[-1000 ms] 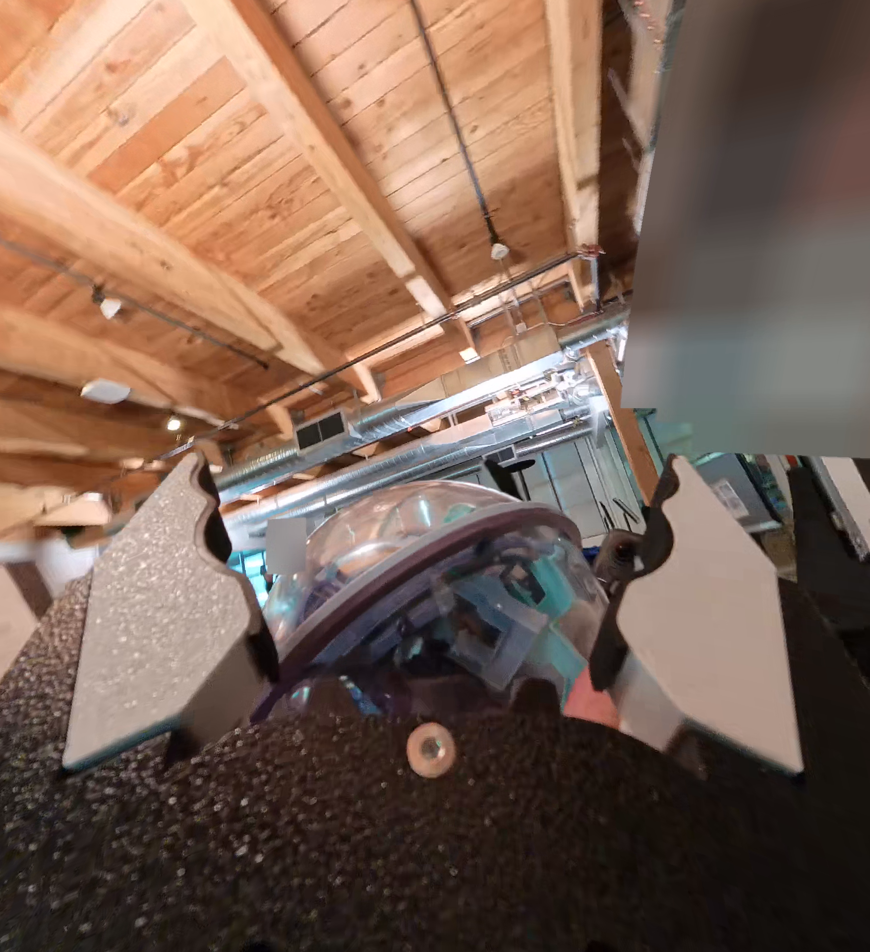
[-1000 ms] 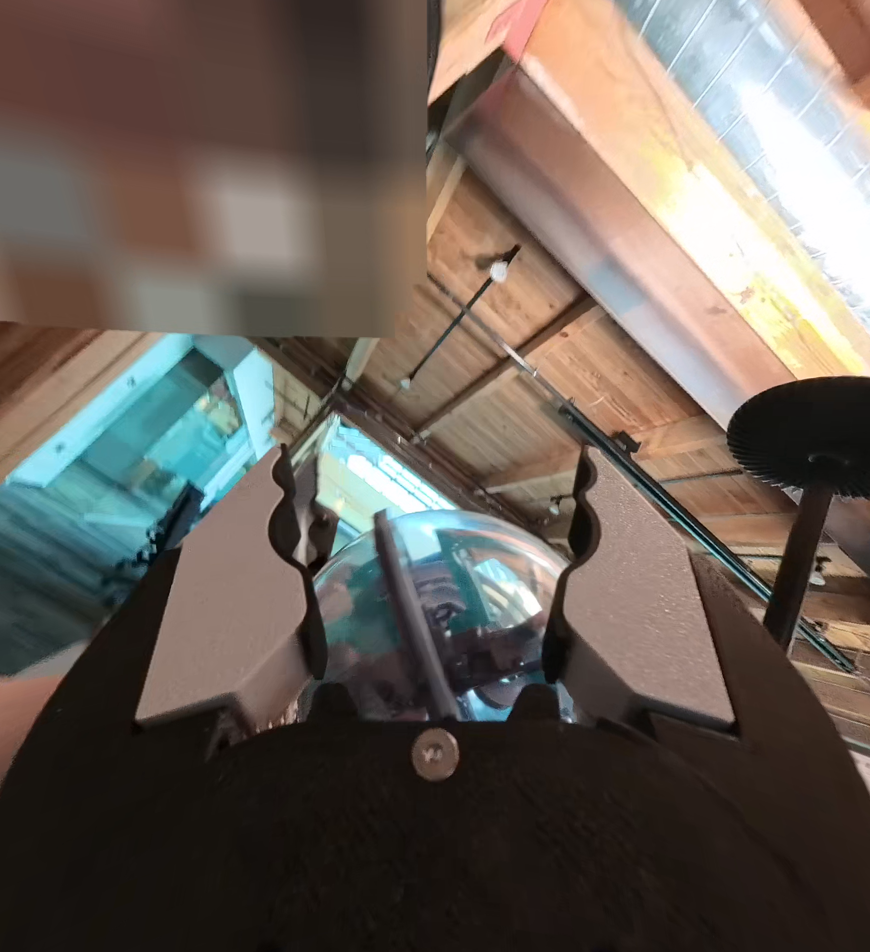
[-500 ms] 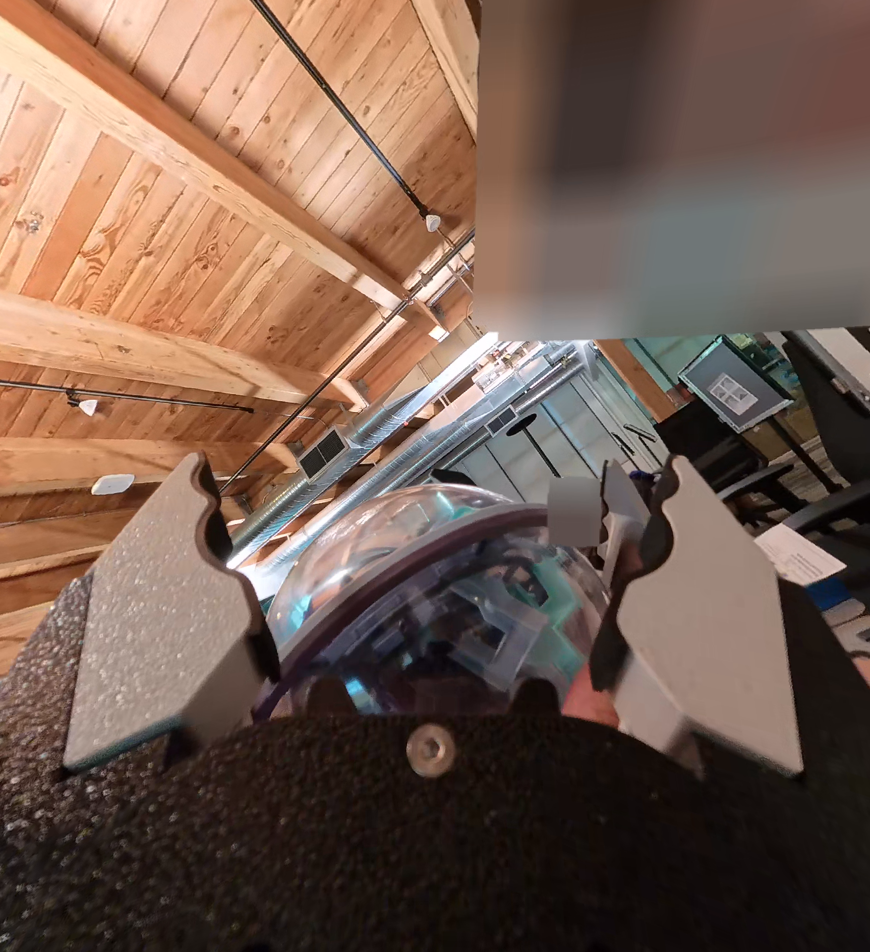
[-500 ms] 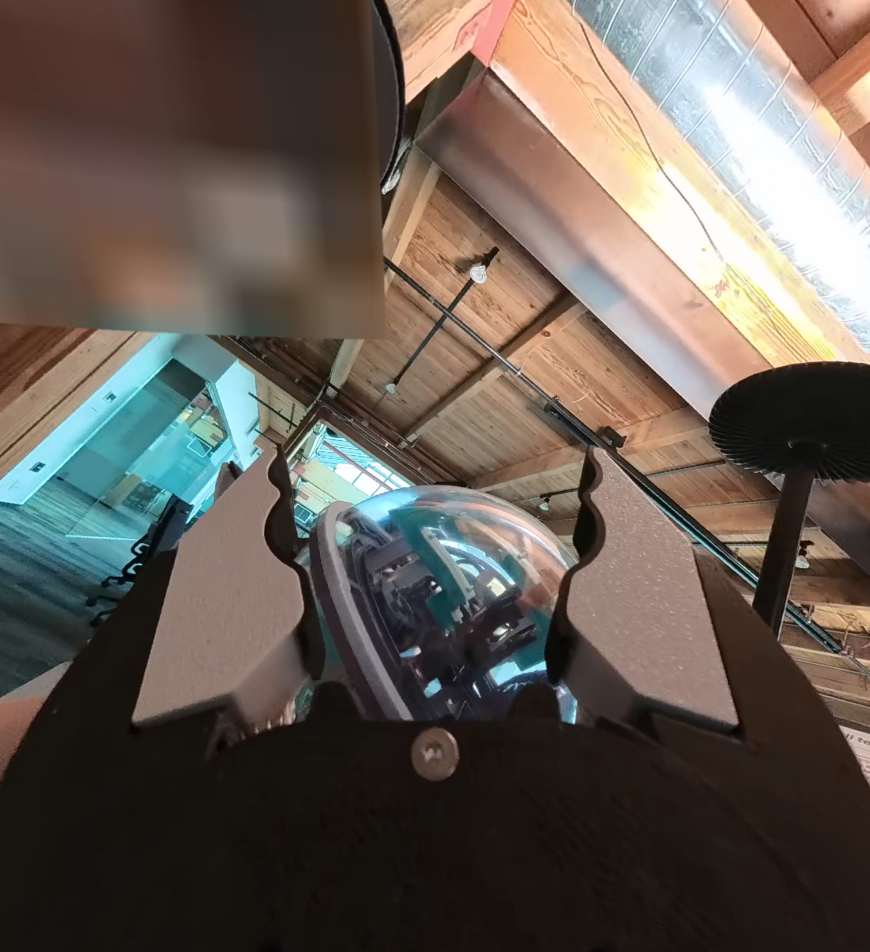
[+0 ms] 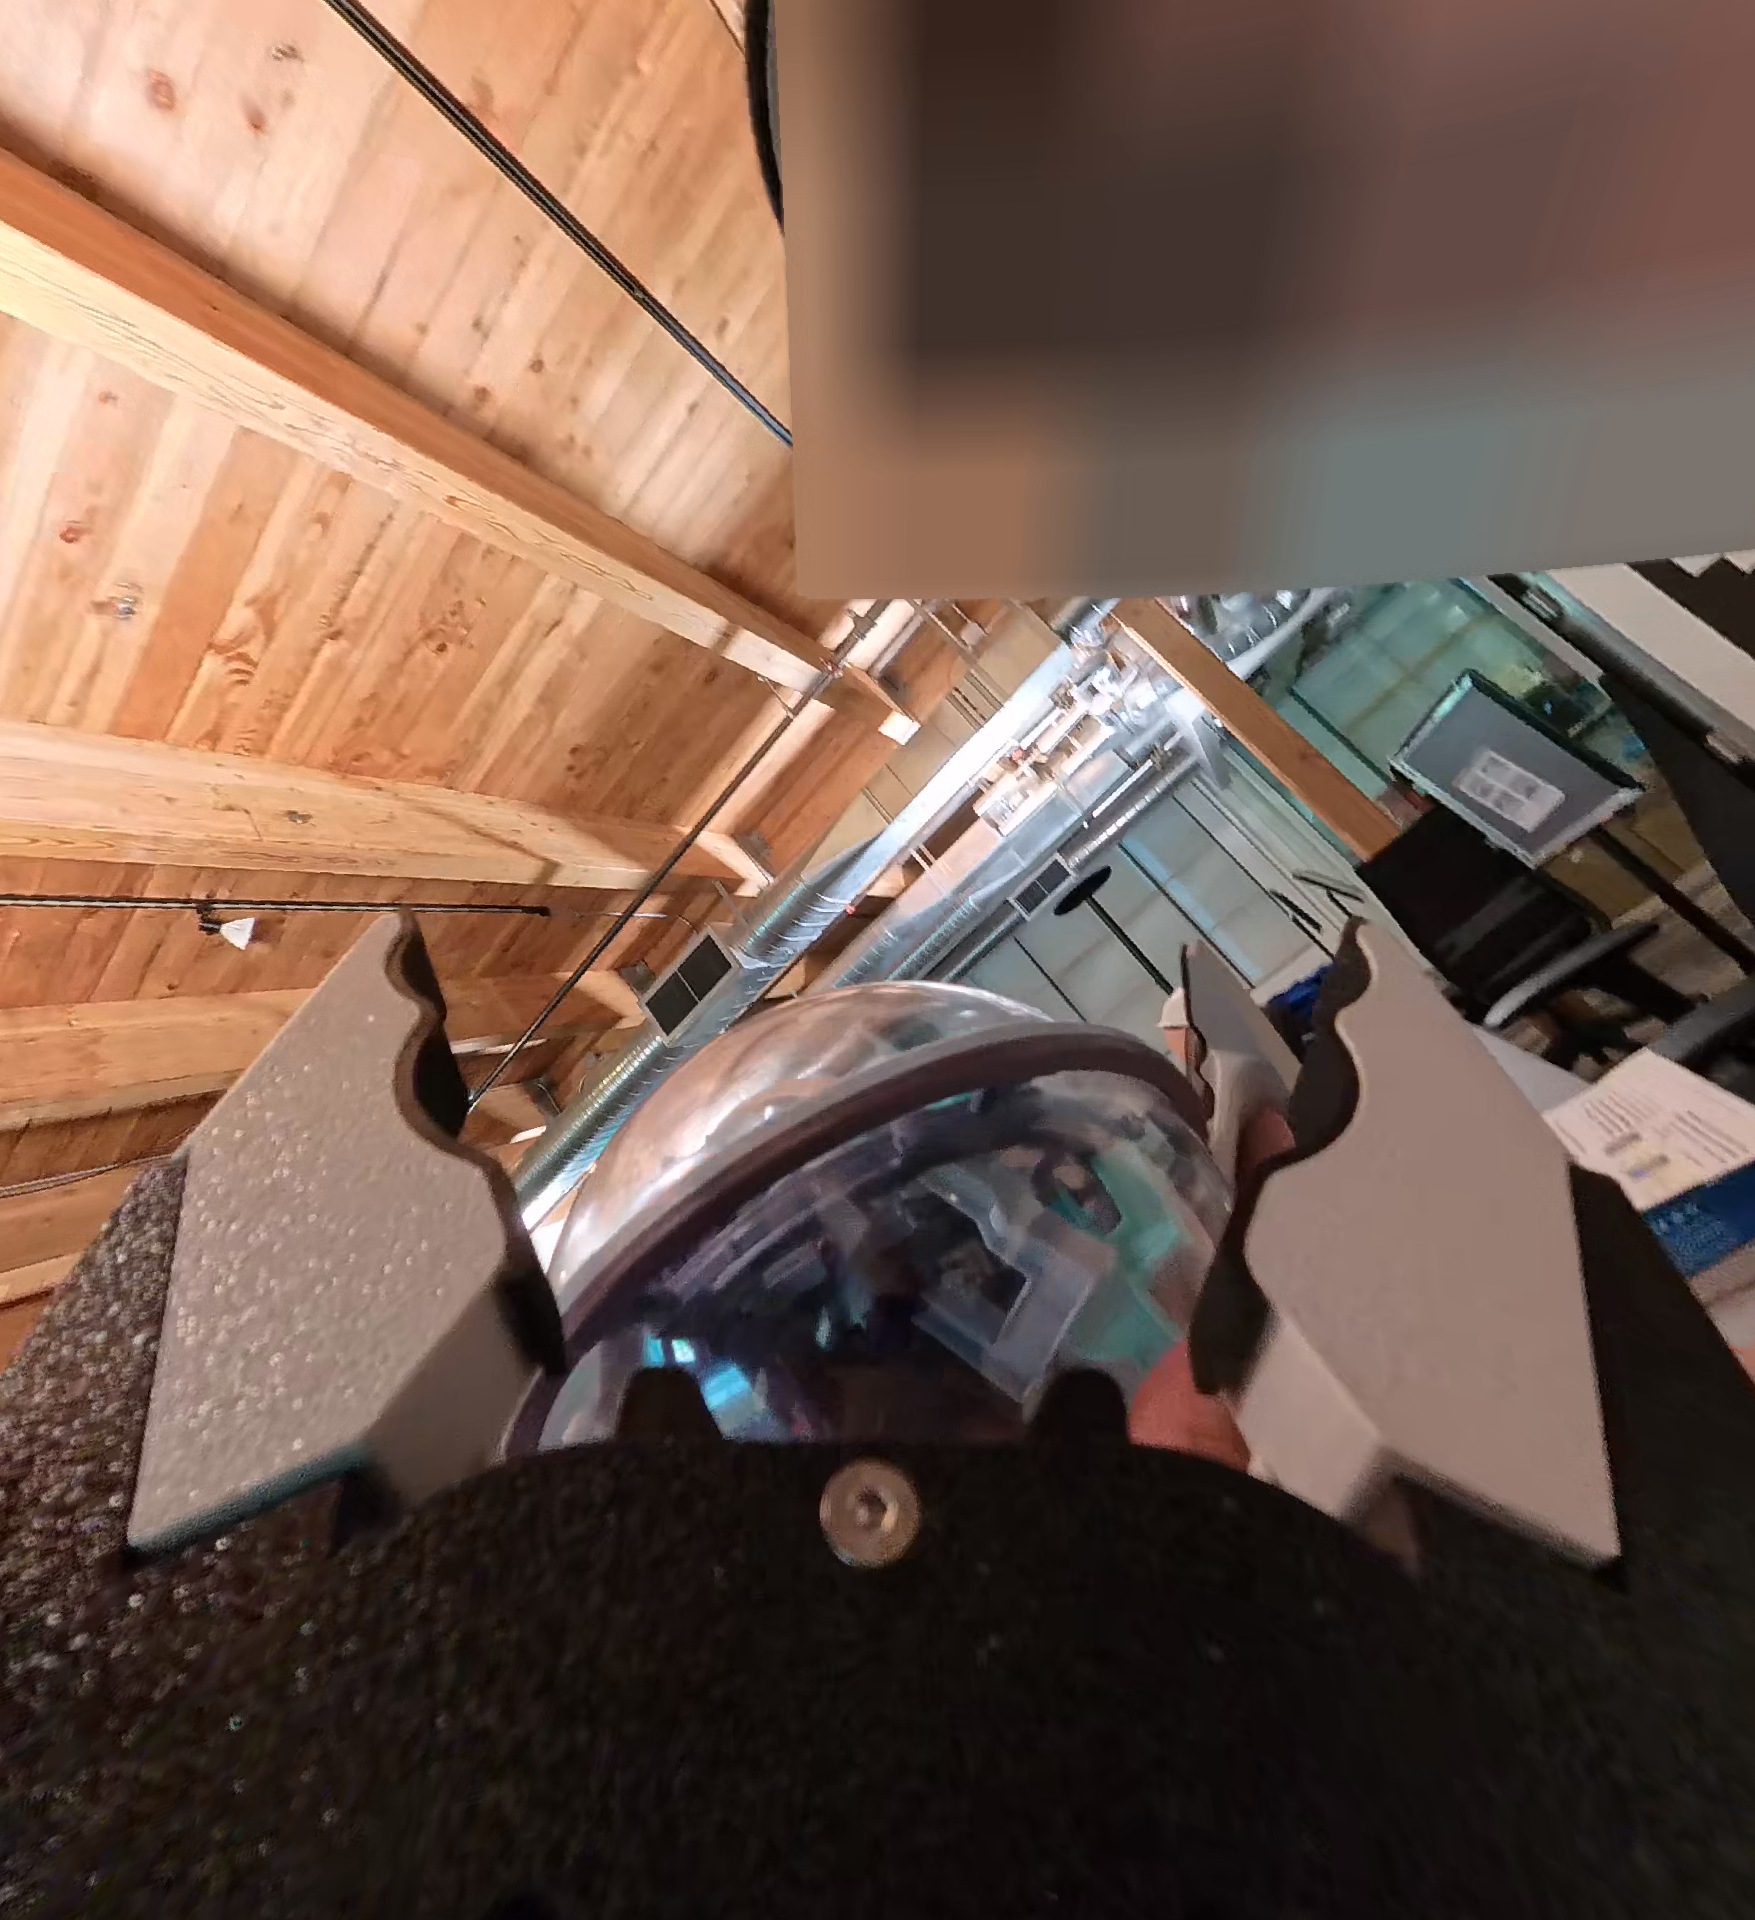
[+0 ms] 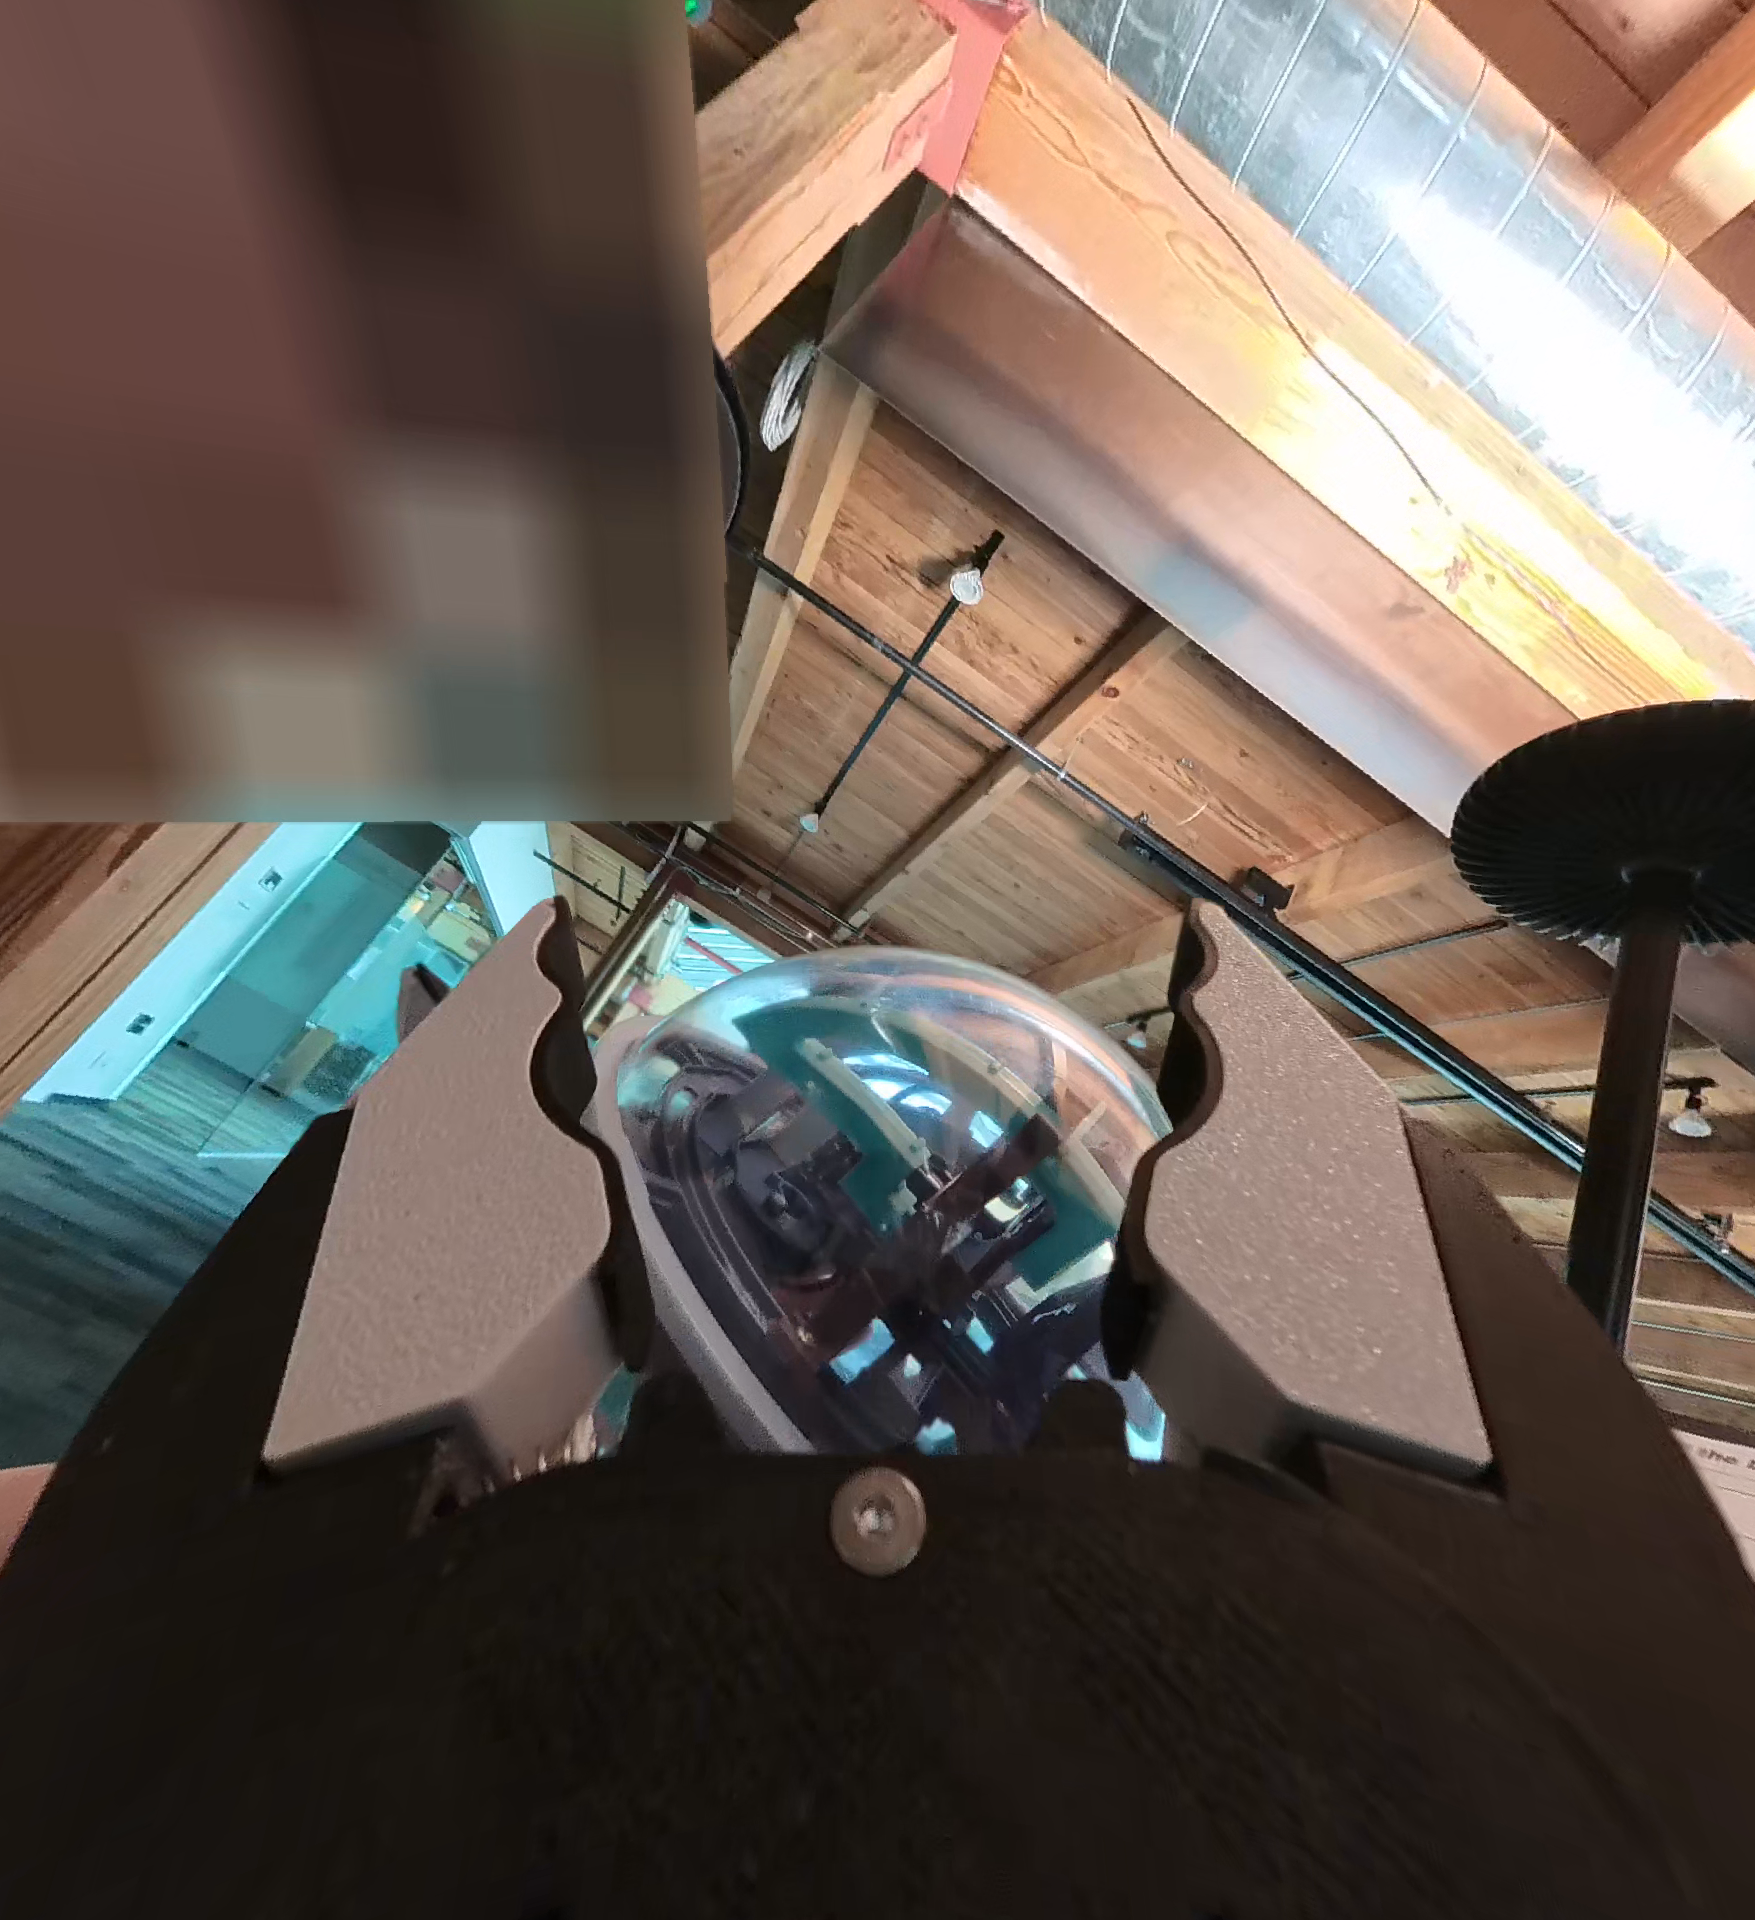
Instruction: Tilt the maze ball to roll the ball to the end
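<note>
So that the maze ball (image 5: pixel 883 1205) could be tilted freely, left gripper (image 5: pixel 878 1164) and right gripper (image 6: pixel 878 1164) each pinched it from opposite sides, raised toward the ceiling.

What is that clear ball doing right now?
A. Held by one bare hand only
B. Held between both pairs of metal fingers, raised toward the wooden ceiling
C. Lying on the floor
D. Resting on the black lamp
B: the maze ball sits clamped in the left gripper and the right gripper, with wooden ceiling boards behind it.
</note>
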`<state>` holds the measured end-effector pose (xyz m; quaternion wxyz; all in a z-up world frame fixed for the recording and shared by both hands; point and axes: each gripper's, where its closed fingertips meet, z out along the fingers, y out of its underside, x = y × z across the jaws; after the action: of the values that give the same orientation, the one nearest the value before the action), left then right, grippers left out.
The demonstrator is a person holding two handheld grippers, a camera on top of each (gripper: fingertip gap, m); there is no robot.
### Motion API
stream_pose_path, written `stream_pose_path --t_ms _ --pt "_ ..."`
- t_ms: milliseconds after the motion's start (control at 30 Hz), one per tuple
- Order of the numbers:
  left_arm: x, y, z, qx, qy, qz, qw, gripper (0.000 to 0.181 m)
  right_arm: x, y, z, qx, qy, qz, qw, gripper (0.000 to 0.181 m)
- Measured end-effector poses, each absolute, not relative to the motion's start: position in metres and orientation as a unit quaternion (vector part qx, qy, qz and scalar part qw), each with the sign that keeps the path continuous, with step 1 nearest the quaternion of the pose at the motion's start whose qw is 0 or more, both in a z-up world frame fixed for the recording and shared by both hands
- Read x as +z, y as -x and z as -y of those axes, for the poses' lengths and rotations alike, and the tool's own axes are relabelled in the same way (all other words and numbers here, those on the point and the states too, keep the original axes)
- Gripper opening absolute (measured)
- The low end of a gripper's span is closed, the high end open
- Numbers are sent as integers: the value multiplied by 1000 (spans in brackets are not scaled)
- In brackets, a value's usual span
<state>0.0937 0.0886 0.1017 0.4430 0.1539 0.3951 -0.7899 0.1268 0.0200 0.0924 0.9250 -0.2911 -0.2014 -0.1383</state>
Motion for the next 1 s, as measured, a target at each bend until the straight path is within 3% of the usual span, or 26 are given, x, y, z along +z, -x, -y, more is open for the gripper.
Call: stream_pose_path --t_ms 133,467,1000 --pt "99 -95 -84 -776 -156 -409 455 157 91 -132 -17 -116 280 194 933 110" --pt "80 -78 -61 -676 -260 -406 557 157 85 -141 -25 -88 295 183 934 134" --pt "64 -67 -55 -675 -329 -399 527 157 76 -124 -31 -123 324 241 907 151"
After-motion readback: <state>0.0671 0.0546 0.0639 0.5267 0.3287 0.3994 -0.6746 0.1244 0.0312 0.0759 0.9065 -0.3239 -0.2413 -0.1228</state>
